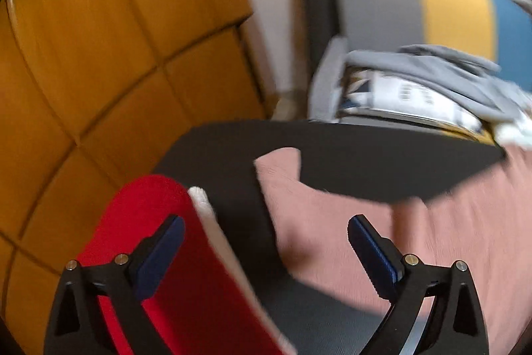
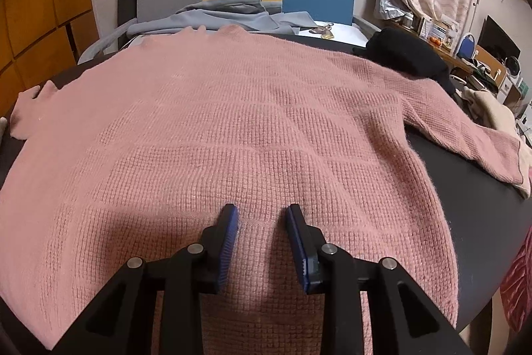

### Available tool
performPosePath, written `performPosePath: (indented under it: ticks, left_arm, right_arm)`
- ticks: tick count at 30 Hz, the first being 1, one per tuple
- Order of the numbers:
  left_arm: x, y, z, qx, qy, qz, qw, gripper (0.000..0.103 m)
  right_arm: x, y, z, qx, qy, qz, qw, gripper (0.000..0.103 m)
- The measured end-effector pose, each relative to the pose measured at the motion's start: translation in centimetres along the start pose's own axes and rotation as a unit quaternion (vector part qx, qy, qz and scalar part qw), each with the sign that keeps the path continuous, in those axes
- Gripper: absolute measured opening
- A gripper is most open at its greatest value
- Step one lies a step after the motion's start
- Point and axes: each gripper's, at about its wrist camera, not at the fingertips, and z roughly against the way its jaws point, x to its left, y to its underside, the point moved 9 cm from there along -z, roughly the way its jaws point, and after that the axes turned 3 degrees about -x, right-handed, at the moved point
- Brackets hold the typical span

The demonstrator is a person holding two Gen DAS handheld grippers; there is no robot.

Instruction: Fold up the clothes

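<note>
Pink sweater across dark table, right rim bare.

left wrist view: motion-blurred | pink sweater: lower hem cut off by frame edge

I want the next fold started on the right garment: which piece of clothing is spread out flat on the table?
The pink knit sweater, lying flat across the dark table; the grey garment is crumpled on the chair and the black one is bunched up.

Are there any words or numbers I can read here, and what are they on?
None can be read.
White printed cloth on the chair: dark marks, too blurred.
Small boxes and cards on the far shelf: too small.
Pink sweater: no label showing.
</note>
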Motion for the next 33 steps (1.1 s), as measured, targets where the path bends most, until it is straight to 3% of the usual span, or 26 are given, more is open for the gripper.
performPosePath:
  ticks: [7, 10, 12, 15, 16, 17, 19, 21, 22, 24, 26, 28, 30, 31, 32, 33]
  left_arm:
    - [-0.8, -2.7, -10.3, 0.073, -0.079, -0.025, 0.9939, 0.1]
    - [1.1, -1.5, -14.8, 0.136, -0.125, -0.023, 0.9825, 0.1]
    - [1.7, -0.4, -16.9, 0.174, -0.124, 0.001, 0.9768, 0.1]
    - [1.5, 0.5, -18.4, 0.199, -0.107, 0.037, 0.9735, 0.098]
    - [1.2, 0.6, -18.3, 0.198, -0.099, 0.044, 0.9742, 0.083]
    - [0.8, 0.6, -18.1, 0.193, -0.091, 0.05, 0.9756, 0.05]
    - [0.9, 0.5, -17.4, 0.198, -0.096, 0.067, 0.9732, 0.01]
    - [2.6, -0.2, -15.4, 0.178, -0.142, 0.109, 0.9678, 0.011]
    - [3.9, -0.6, -14.0, 0.161, -0.183, 0.13, 0.9611, 0.011]
    - [6.3, -1.4, -10.7, 0.127, -0.28, 0.154, 0.939, 0.011]
    - [5.3, -2.9, -9.8, 0.1, -0.305, 0.113, 0.9404, 0.011]
    - [1.6, -3.4, -10.8, 0.09, -0.272, 0.03, 0.9576, 0.014]
    - [-2.5, -2.9, -12.1, 0.089, -0.217, -0.041, 0.9713, 0.041]
    - [-4.0, -2.2, -12.2, 0.089, -0.203, -0.058, 0.9735, 0.068]
    - [-5.2, -1.3, -12.0, 0.089, -0.193, -0.068, 0.9747, 0.08]
    - [-5.8, -0.7, -11.7, 0.084, -0.192, -0.07, 0.9753, 0.081]
  right_arm:
    - [-0.2, 0.0, 0.0, 0.005, -0.016, -0.008, 1.0, 0.031]
    - [-0.3, 0.0, 0.0, 0.007, -0.02, -0.011, 1.0, 0.031]
    - [-0.3, 0.0, 0.0, 0.007, -0.021, -0.012, 1.0, 0.031]
    - [-0.3, 0.1, 0.0, 0.006, -0.02, -0.011, 1.0, 0.031]
    - [-0.3, 0.1, -0.1, 0.006, -0.02, -0.01, 1.0, 0.031]
    - [-0.3, 0.1, -0.1, 0.007, -0.021, -0.01, 1.0, 0.031]
    - [-0.4, 0.0, -0.1, 0.008, -0.022, -0.009, 1.0, 0.031]
    - [-0.4, 0.1, -0.1, 0.008, -0.024, -0.009, 1.0, 0.031]
    - [-0.4, 0.1, -0.1, 0.008, -0.025, -0.009, 1.0, 0.031]
    - [-0.4, 0.1, -0.1, 0.006, -0.027, -0.009, 1.0, 0.031]
    - [-0.5, 0.1, -0.1, 0.003, -0.027, -0.01, 1.0, 0.031]
    - [-0.5, 0.1, 0.0, 0.001, -0.026, -0.009, 1.0, 0.031]
    - [-0.5, 0.1, -0.1, 0.002, -0.027, -0.01, 1.0, 0.031]
    - [-0.5, 0.1, -0.1, 0.003, -0.029, -0.011, 1.0, 0.031]
    - [-0.5, 0.1, -0.1, 0.005, -0.031, -0.014, 0.999, 0.031]
    - [-0.5, 0.1, 0.0, 0.006, -0.032, -0.015, 0.999, 0.031]
